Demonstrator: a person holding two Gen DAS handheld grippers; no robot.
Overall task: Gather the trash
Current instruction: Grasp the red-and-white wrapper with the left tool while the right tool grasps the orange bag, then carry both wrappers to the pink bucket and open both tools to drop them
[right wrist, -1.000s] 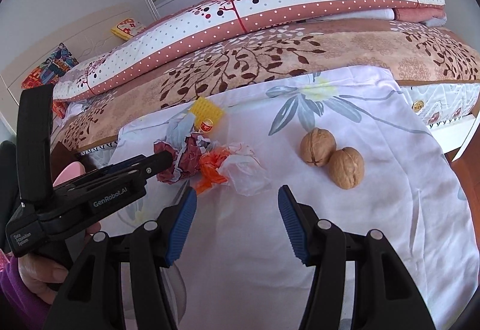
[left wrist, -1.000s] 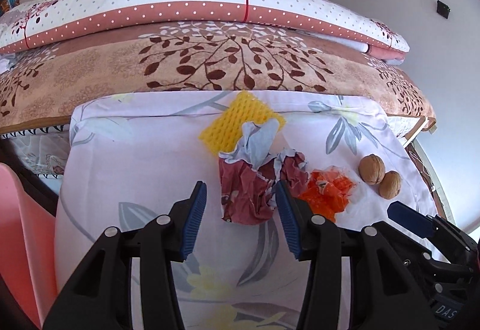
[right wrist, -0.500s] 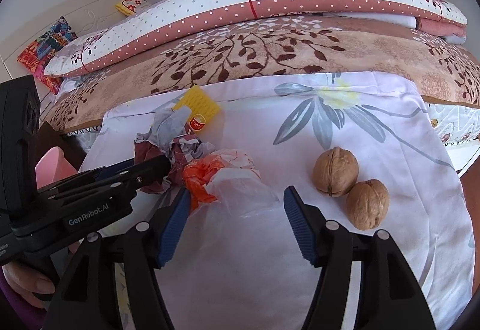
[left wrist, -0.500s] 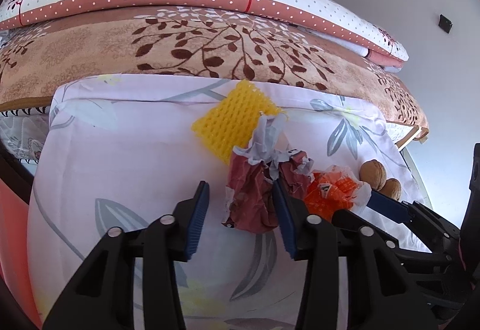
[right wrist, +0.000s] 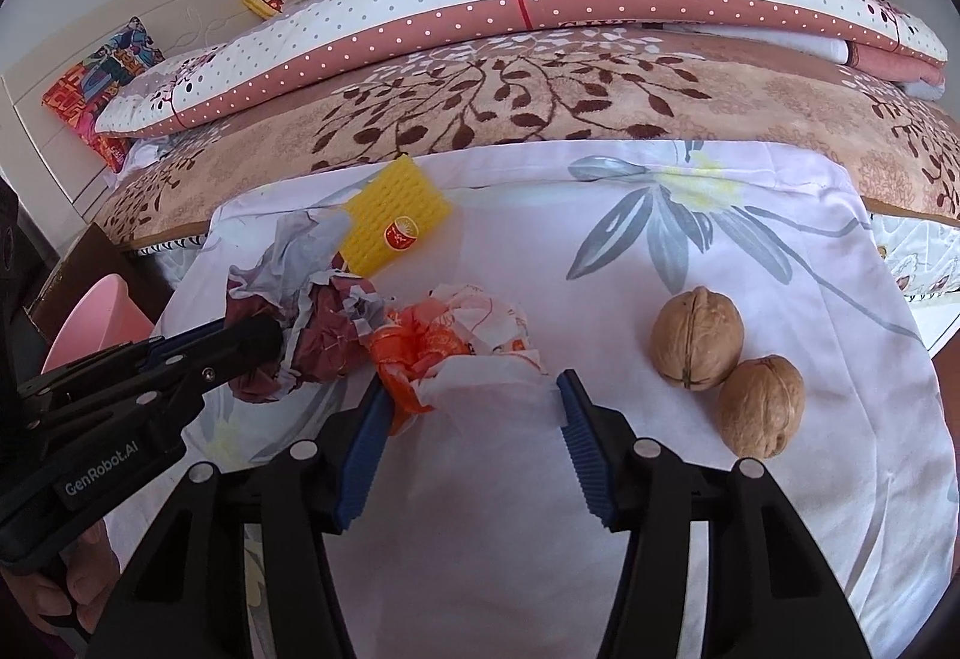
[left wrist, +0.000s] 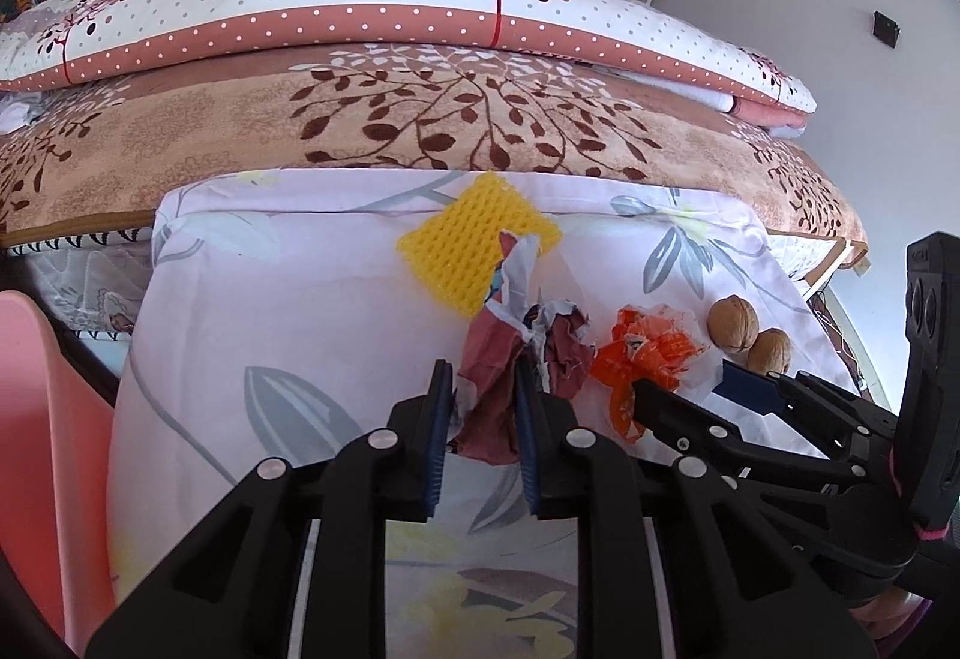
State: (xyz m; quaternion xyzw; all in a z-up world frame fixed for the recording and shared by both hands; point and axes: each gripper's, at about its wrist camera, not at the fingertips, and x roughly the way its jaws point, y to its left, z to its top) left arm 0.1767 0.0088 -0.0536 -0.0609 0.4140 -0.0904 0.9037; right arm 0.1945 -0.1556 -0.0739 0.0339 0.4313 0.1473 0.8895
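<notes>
Maroon crumpled paper (left wrist: 492, 389) sits clamped between the blue pads of the left gripper (left wrist: 480, 407) — the jaws have just been closing and now stand narrow, both pads pressing on the wad's near part, with its grey-white torn flap sticking up above them. In the right wrist view the same wad (right wrist: 324, 335) shows at the tip of that gripper (right wrist: 252, 341), resting on the floral sheet (right wrist: 660, 509) that covers the bench.

Just beside it, to the right, lies the orange-and-white plastic wrapper (right wrist: 456, 353). The right gripper (right wrist: 474, 419) stands fairly wide around the wrapper's near edge; its jaws have just been closing a little, and the left pad touches the orange fringe while the right pad sits at the edge of the white film — the wrapper lies on the sheet, not squeezed.

A yellow foam net (right wrist: 393, 218) lies behind the maroon wad, touching its flap. Two walnuts (right wrist: 699, 338) touch each other to the right of the wrapper, clear of both grippers. A pink bin (left wrist: 30, 419) stands at the bench's left edge.
</notes>
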